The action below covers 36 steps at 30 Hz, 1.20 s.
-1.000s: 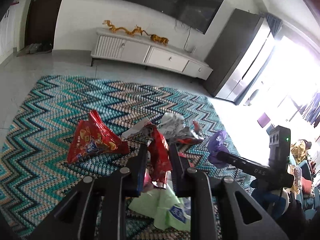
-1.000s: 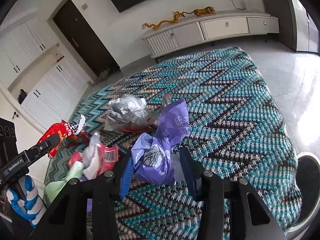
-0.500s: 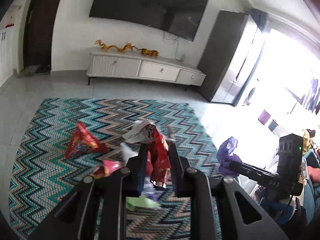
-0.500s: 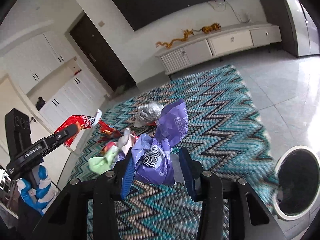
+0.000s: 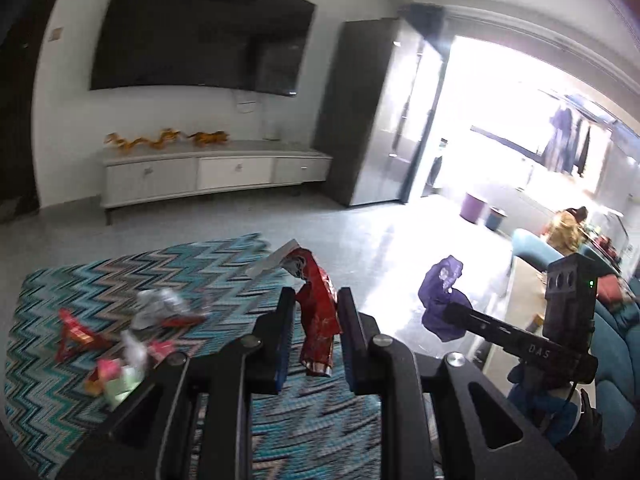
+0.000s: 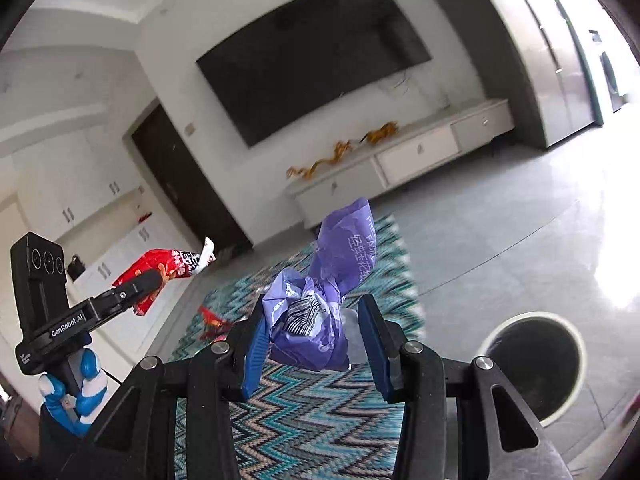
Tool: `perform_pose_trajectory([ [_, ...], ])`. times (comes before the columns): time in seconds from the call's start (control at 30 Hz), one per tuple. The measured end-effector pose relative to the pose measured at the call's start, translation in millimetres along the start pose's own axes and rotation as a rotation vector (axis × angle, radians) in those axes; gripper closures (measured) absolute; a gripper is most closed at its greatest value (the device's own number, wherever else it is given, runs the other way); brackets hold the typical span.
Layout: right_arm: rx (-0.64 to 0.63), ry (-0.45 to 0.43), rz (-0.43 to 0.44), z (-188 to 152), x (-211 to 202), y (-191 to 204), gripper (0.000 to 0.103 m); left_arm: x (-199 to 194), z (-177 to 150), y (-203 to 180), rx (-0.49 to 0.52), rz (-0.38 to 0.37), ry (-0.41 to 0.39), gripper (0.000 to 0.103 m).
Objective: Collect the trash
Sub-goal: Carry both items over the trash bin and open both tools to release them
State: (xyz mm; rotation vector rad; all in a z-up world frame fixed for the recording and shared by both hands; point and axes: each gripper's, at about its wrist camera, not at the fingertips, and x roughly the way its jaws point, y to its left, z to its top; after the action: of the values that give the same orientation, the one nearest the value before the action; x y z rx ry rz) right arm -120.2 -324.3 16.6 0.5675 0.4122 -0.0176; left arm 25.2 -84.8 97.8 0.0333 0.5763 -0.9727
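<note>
Carry | we hold left tool (image 5: pixel 313 328) clamped on crumpled red foil snack wrapper (image 5: pixel 317 320), right tool (image 6: pixel 316 334) clamped on crumpled purple plastic bag (image 6: pixel 320 312) | both lifted clear of zigzag teal rug (image 5: pixel 100 292), probably heading for round white-rimmed bin (image 6: pixel 534 364)

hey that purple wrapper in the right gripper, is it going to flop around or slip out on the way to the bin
The purple wrapper is crumpled thin film, so it probably flops; its free end already stands loose above the right gripper. It looks light, so dropping from weight seems unlikely. The glossy film could slide, though the bunched part fills the gap between the pads. The bin looks close.
</note>
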Motion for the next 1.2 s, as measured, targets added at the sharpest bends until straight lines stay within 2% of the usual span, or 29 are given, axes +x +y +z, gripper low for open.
perform_pose_trajectory([
  [0.17, 0.022, -0.063, -0.069, 8, -38, -32, 0.062, 36, 7, -58, 0.065, -0.078, 0.045, 0.083],
  [0.27, 0.050, -0.082, -0.123, 8, -51, -56, 0.062, 71, 5, -91, 0.108, -0.117, 0.099, 0.083],
  [0.47, 0.127, -0.071, -0.215, 1, -51, -111, 0.062, 151, -16, -126, 0.145, -0.151, 0.232, 0.083],
  [0.67, 0.231, 0.005, -0.268, -10, -16, -174, 0.062, 234, -33, -135, 0.125, -0.163, 0.367, 0.083],
  [0.9, 0.314, 0.115, -0.309, -25, 36, -236, 0.061, 312, -50, -136, 0.106, -0.167, 0.467, 0.083],
  [1.07, 0.360, 0.175, -0.341, -41, 58, -264, 0.056, 335, -59, -132, 0.092, -0.174, 0.497, 0.082],
  [1.2, 0.393, 0.192, -0.363, -51, 65, -280, 0.054, 336, -64, -130, 0.100, -0.170, 0.508, 0.080],
])
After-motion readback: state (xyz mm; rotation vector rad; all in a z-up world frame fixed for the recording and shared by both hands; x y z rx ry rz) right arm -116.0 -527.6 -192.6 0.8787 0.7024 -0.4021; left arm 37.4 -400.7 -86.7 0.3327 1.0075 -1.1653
